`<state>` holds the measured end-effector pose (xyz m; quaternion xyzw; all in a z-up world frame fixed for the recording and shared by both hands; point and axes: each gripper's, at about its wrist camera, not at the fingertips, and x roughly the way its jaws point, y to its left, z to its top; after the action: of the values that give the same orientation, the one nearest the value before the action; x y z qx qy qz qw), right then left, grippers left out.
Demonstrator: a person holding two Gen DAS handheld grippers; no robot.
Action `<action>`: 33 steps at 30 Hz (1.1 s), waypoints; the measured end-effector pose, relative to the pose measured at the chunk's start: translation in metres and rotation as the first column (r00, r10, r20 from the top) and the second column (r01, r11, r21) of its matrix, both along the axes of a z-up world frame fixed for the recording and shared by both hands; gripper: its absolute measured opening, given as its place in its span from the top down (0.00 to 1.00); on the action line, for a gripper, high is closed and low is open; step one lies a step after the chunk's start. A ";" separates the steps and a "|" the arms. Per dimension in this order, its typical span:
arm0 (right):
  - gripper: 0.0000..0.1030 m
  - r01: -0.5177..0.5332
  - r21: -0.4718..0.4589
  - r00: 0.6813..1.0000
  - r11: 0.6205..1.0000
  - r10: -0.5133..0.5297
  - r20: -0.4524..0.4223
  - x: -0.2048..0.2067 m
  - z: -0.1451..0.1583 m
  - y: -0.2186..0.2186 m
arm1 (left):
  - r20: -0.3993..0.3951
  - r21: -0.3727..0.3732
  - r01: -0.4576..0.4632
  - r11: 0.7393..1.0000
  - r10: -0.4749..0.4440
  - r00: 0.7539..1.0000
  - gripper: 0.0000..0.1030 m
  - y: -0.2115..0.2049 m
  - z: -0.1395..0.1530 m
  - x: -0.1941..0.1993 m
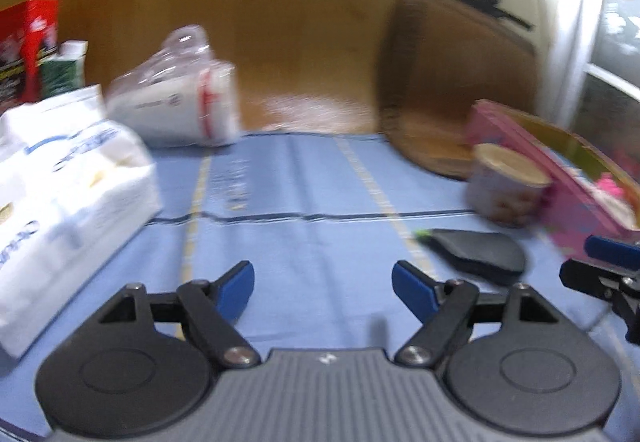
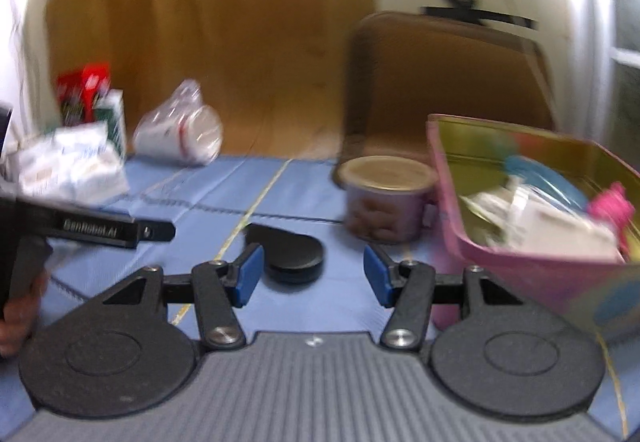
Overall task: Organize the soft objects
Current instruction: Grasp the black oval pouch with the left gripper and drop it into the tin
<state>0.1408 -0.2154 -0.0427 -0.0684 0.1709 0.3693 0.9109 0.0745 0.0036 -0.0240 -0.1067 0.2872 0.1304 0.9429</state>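
A large white soft pack with blue print (image 1: pixel 60 193) lies on the blue tablecloth at the left; it also shows in the right wrist view (image 2: pixel 72 169). A clear plastic bag of white rolled items (image 1: pixel 180 101) lies behind it, seen too in the right wrist view (image 2: pixel 180 137). My left gripper (image 1: pixel 323 284) is open and empty above the cloth. My right gripper (image 2: pixel 314 276) is open and empty, with a pink tin box (image 2: pixel 520 274) holding mixed items at its right. Both views are blurred.
A round cup with a pale lid (image 2: pixel 386 201) stands beside the pink box (image 1: pixel 560 201). A flat black case (image 2: pixel 288 254) lies on the cloth (image 1: pixel 300 181). Red and green cartons (image 1: pixel 36 49) stand at the far left. A brown chair back (image 1: pixel 456 81) rises behind the table.
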 end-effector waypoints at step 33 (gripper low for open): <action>0.35 -0.134 -0.065 0.989 0.989 0.129 -0.077 -0.086 -0.038 -0.020 | -0.031 0.046 0.001 0.999 0.000 1.000 0.13 0.004 -0.003 0.005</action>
<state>0.0547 -0.2355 -0.0804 -0.0976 0.2119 0.4247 0.8747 0.0799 0.0080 -0.0274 -0.0830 0.2988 0.1383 0.9406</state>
